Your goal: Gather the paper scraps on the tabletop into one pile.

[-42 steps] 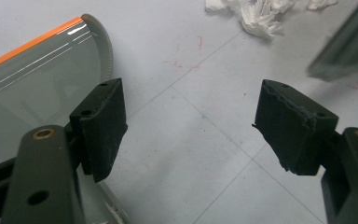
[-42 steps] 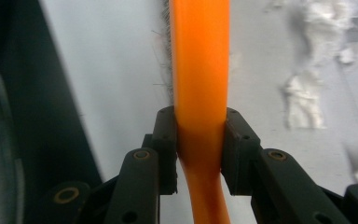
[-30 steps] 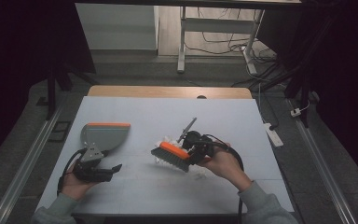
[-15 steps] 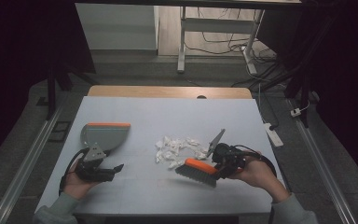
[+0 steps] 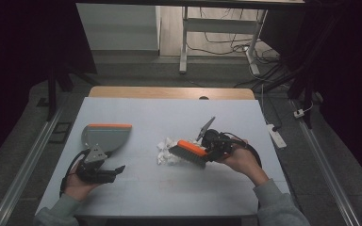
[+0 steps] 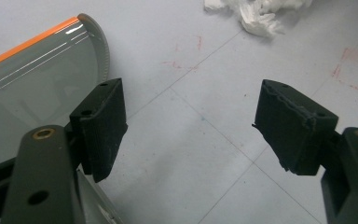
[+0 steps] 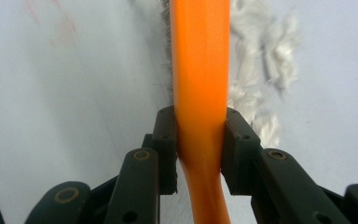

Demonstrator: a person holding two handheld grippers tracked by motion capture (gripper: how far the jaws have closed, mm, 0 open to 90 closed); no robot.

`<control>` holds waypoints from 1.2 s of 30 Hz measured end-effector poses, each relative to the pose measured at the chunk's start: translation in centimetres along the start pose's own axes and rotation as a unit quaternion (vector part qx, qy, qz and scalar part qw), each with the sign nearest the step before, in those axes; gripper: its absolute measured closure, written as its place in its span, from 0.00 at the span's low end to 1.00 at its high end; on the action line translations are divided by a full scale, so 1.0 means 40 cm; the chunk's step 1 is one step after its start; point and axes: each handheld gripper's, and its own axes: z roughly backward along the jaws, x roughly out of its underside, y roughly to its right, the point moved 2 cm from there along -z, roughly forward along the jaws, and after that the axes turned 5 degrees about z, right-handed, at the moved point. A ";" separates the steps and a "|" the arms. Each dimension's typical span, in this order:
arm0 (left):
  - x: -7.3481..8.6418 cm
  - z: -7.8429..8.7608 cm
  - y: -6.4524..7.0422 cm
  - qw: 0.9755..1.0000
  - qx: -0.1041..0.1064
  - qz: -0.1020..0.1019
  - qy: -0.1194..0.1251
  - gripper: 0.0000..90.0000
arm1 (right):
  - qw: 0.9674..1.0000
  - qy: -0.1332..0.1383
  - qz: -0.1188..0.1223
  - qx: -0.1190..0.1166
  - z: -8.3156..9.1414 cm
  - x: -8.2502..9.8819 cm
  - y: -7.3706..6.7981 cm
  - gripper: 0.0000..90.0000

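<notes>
Pinching the brush (image 5: 188,151), right claw (image 5: 206,153) edges paper scraps (image 5: 166,151); left claw (image 5: 107,172) spread.

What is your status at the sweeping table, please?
Right hand-held gripper shut on brush. Left hand-held gripper open beside dustpan. Paper scraps at the bristles. Nothing between scraps and dustpan.

On the table (image 5: 136,188), the dustpan (image 5: 104,138) sits at my left, just ahead of my left gripper (image 5: 115,169). Paper scraps (image 5: 166,151) lie mid-table. My brush (image 5: 188,153), in my right gripper (image 5: 207,153), rests against their right side.
</notes>
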 end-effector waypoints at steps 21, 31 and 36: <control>-0.004 0.003 0.001 1.000 0.002 -0.003 0.003 0.29 | 0.953 -0.074 -0.287 0.064 0.041 0.138 0.109 0.78; -0.002 0.003 0.004 1.000 0.000 -0.007 0.001 0.29 | 0.964 -0.053 -0.259 0.016 -0.004 0.014 0.076 0.78; -0.001 0.004 0.002 1.000 0.001 -0.004 0.003 0.29 | 0.968 -0.018 -0.251 0.017 0.007 -0.003 0.073 0.78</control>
